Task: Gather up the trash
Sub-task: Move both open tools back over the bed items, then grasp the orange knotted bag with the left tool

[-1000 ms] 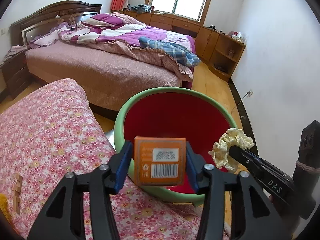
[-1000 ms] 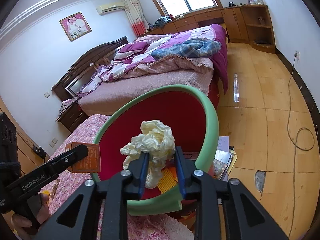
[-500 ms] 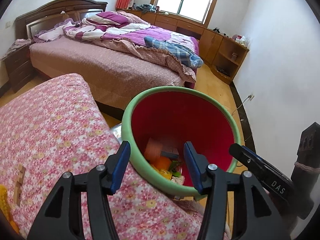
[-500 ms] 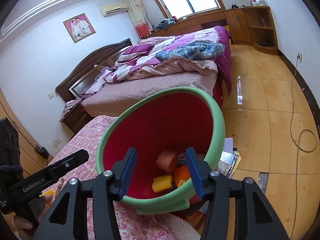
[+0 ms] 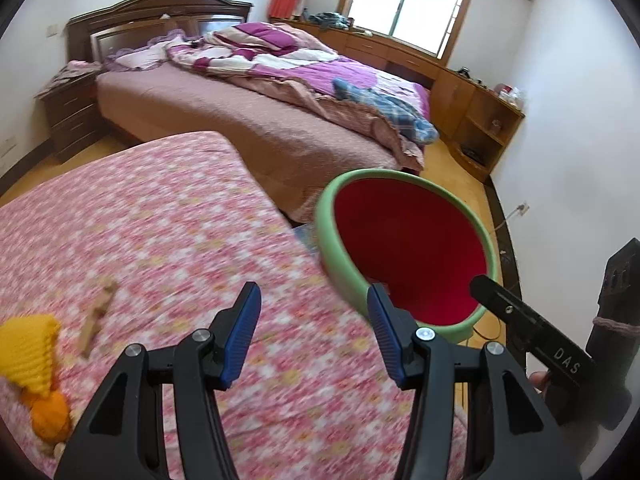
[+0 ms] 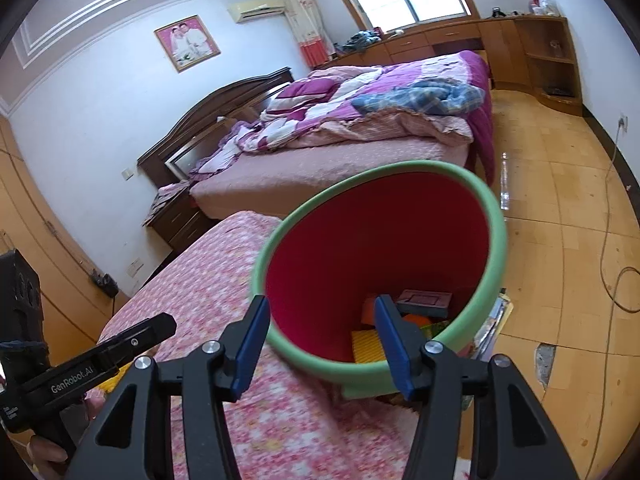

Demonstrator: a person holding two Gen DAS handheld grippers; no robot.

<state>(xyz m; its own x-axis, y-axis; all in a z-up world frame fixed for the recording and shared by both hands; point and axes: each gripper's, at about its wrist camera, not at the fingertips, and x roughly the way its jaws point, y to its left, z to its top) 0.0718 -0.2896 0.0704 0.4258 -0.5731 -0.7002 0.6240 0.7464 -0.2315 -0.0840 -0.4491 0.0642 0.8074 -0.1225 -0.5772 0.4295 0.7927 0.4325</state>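
Observation:
The trash bin, red inside with a green rim point(image 5: 325, 240), stands tilted beside the floral-covered bed. In the right wrist view its rim point(image 6: 495, 240) frames a dark box point(image 6: 424, 302) and a yellow ribbed piece point(image 6: 365, 345) on the bottom. My left gripper point(image 5: 314, 288) is open and empty over the floral cover, left of the bin. My right gripper point(image 6: 321, 304) is open and empty at the bin's near rim. On the cover at far left lie a yellow knitted item point(image 5: 26, 352), an orange lump point(image 5: 50, 416) and a small wooden piece point(image 5: 96, 316).
A big bed with purple bedding point(image 5: 280, 80) fills the back, with a nightstand point(image 5: 72, 112) beside it. Wooden cabinets point(image 6: 552, 68) line the window wall. A cable point(image 6: 608, 216) runs over the wooden floor, and papers point(image 6: 498, 320) lie by the bin.
The orange box left my left gripper and the crumpled paper left my right; both now lie in the bin. The right jaws widened. Both grippers pulled back, the left swinging over the cover.

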